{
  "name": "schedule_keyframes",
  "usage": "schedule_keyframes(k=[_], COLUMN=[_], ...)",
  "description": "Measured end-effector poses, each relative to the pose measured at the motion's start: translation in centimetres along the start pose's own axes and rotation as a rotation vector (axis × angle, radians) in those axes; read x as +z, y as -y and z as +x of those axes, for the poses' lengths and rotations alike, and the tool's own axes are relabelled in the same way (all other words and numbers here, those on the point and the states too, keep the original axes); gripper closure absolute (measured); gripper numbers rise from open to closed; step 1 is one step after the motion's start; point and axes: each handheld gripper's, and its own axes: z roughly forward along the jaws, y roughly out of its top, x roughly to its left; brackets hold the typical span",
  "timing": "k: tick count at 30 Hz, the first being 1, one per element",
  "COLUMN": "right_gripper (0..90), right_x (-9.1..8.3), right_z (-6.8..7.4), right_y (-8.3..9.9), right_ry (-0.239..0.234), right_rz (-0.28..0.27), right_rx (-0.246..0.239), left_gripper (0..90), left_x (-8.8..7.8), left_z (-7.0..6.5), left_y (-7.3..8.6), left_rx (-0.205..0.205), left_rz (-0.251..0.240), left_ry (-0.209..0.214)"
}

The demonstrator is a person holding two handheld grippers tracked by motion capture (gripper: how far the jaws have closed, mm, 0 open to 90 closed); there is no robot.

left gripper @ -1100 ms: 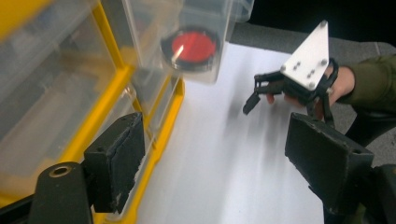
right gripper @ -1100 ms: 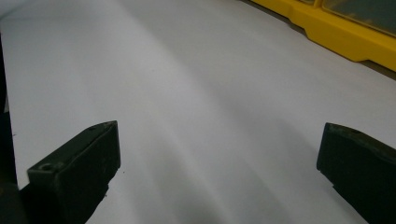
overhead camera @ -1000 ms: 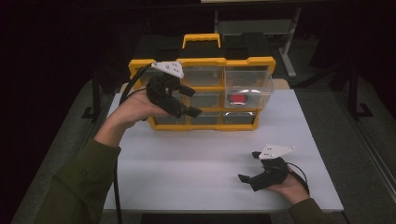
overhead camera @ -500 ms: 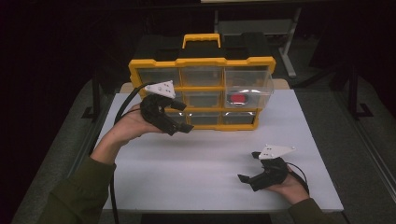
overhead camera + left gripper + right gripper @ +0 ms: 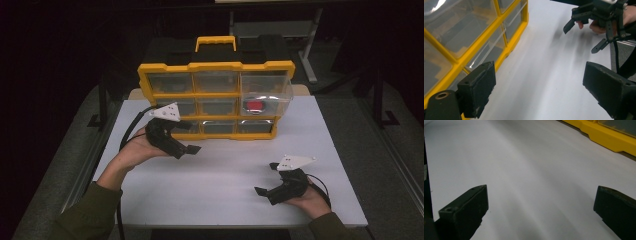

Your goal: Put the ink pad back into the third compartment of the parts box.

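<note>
A yellow organizer (image 5: 215, 82) with clear drawers stands upright at the back of the white table (image 5: 225, 175). Its right middle drawer (image 5: 265, 97) is pulled out, with a red thing (image 5: 255, 105) inside. My left gripper (image 5: 189, 137) hovers low in front of the organizer's lower left drawers. Its jaws have just been opening, and in the left gripper view nothing lies between them (image 5: 541, 92); the organizer's frame (image 5: 506, 50) is on their left. My right gripper (image 5: 266, 178) rests near the front right, open and empty (image 5: 541, 212), and it also appears far off in the left gripper view (image 5: 582, 37).
The organizer's yellow carry handle (image 5: 215, 42) sticks up behind its top edge. Its yellow base (image 5: 604, 137) crosses the top right of the right gripper view. Bare white table lies between the two grippers. Dark floor surrounds the table.
My left hand has come down and to the left, away from the organizer's drawers toward the table. Its jaws stand wider apart than before. The right hand has stayed put.
</note>
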Motion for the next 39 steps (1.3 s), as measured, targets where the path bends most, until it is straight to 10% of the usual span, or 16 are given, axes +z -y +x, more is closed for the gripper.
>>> schedule_keyframes(k=[39], right_gripper=[0.0], right_x=[0.1], right_z=[0.0], right_y=[0.0], right_ry=[-0.002], right_rz=[0.007], right_rx=[-0.005], left_gripper=[0.0], left_x=[1.3], left_z=[-1.7], left_y=[11.0], left_rx=[-0.058], left_rz=[-0.012], left_ry=[-0.145])
